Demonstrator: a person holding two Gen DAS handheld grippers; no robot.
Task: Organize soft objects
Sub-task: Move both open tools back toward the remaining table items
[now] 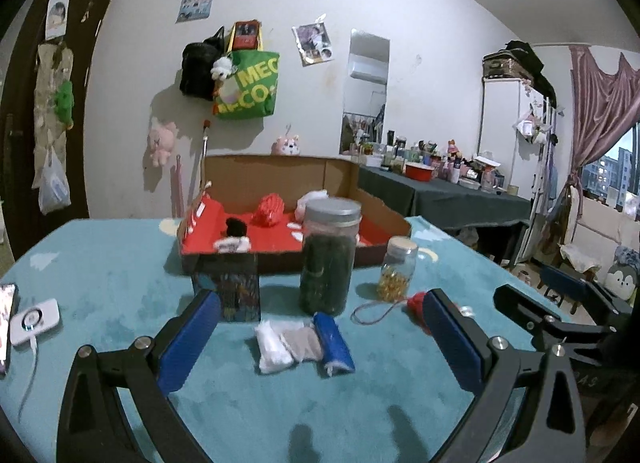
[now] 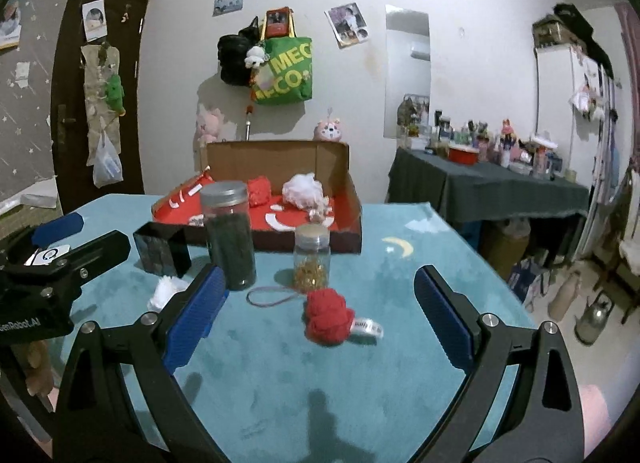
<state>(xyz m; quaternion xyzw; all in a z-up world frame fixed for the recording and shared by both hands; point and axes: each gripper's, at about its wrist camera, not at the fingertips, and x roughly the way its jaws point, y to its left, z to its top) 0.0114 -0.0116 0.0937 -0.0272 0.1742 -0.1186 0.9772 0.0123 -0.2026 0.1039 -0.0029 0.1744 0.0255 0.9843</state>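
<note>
Both the left gripper (image 1: 320,339) and right gripper (image 2: 320,315) spread their fingers wide, holding nothing.

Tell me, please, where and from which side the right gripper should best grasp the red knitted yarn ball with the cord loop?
Probably across the red knitted yarn ball at its round body, descending from above and the near side with the open right gripper. Its soft bulk should compress; the thin cord loop trailing left lies flat on the teal tablecloth.

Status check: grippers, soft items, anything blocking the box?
Left gripper and right gripper open, empty. Red yarn ball on the table ahead of the right. Tall jar, small jar before box.
</note>
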